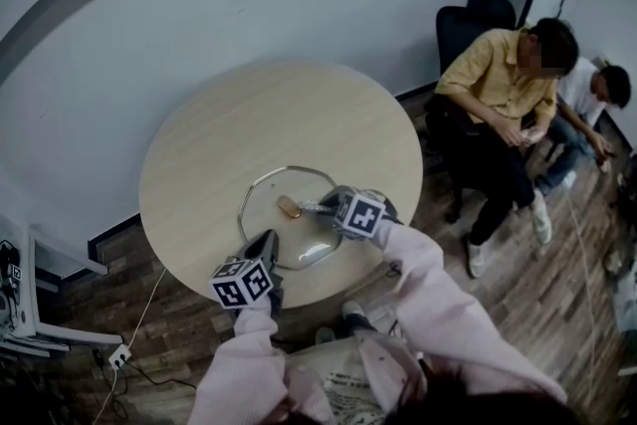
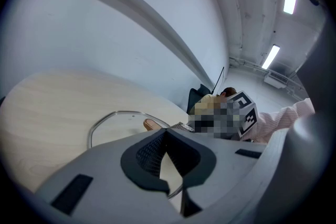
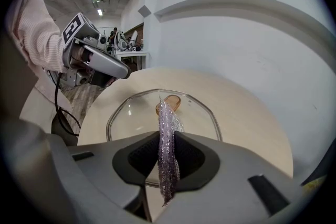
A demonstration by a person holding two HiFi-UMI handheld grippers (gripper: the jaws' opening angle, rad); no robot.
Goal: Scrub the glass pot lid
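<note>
My right gripper (image 3: 167, 139) clamps the cloth (image 3: 166, 115) just above the lid (image 1: 279, 232), which lies near the table's (image 1: 229, 114) front edge with its knob (image 1: 290, 206) straight ahead, while my left gripper (image 2: 165, 134), jaws closed, seems to pinch the lid's near rim.

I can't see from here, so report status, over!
Left gripper shut at lid rim. Right gripper pinching sparkly cloth over lid. Nothing blocking.

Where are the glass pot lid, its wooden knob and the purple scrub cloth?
glass pot lid (image 3: 131, 122), right gripper view, bare glass left of knob.
wooden knob (image 3: 174, 103), right gripper view, its top.
purple scrub cloth (image 3: 167, 149), right gripper view, middle of the strip.
</note>
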